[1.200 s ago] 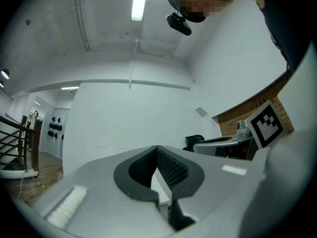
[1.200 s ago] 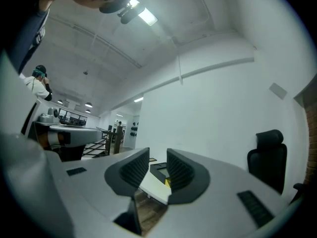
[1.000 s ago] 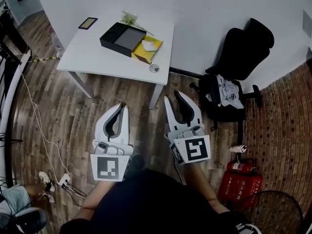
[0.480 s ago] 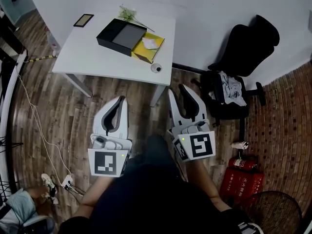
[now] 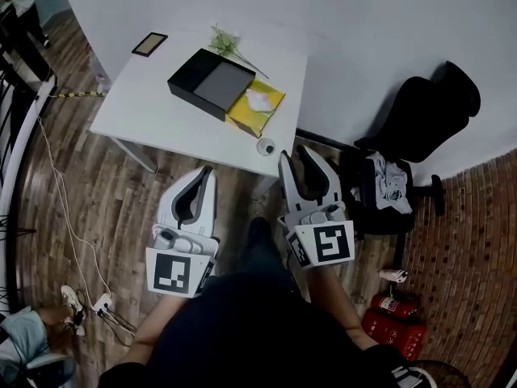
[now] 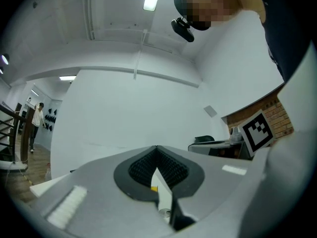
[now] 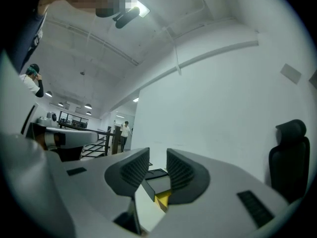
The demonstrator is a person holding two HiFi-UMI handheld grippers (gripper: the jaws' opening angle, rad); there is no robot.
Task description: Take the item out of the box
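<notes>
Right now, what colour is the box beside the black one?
Yellow box, clearest in the head view.

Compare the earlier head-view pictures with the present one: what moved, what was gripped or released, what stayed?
The left claw and right claw moved forward to the table; the right claw's tips now sit by its near edge. Nothing was gripped or released. Unchanged: left claw shut, right claw open and empty; black box and yellow box untouched on the table.
</notes>
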